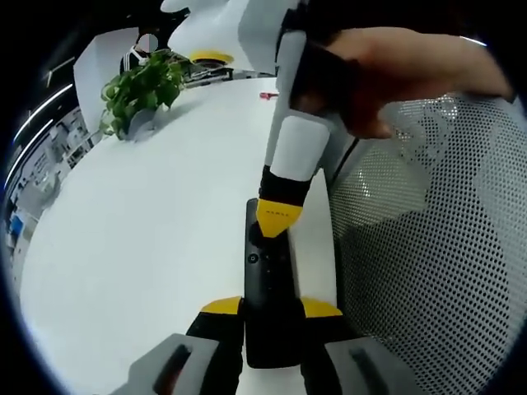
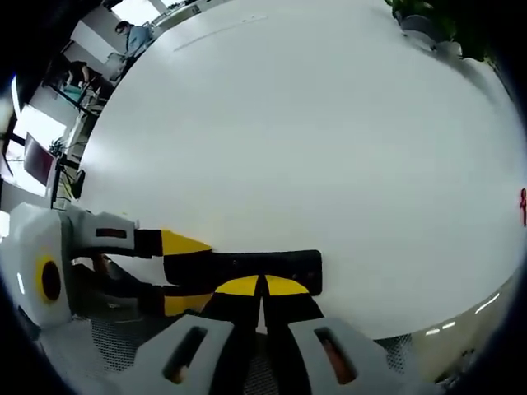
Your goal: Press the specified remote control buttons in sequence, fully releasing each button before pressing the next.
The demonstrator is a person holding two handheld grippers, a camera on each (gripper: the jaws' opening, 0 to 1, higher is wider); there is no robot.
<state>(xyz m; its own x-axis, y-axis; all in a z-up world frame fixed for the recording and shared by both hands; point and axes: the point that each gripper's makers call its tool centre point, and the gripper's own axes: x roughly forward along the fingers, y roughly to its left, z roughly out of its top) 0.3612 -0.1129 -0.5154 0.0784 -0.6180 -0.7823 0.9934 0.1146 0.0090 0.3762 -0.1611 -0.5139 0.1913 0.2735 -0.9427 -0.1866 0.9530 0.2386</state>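
A slim black remote [image 1: 270,276] lies lengthwise between the yellow-tipped jaws of my left gripper [image 1: 271,307], which is shut on its near end, just above the white table [image 1: 140,239]. My right gripper [image 1: 278,218] comes down from above in a hand, its yellow tips together and resting on the remote's upper buttons. In the right gripper view the remote [image 2: 284,263] runs crosswise. My right gripper [image 2: 263,285] is shut with its tips against the remote's near side, and the left gripper [image 2: 183,272] clamps the remote's left end.
A potted green plant [image 1: 140,86] stands at the table's far left, with a yellow object [image 1: 211,58] behind it. A small red item [image 1: 268,95] lies far off on the table. A mesh chair back [image 1: 428,247] fills the right side beyond the table edge.
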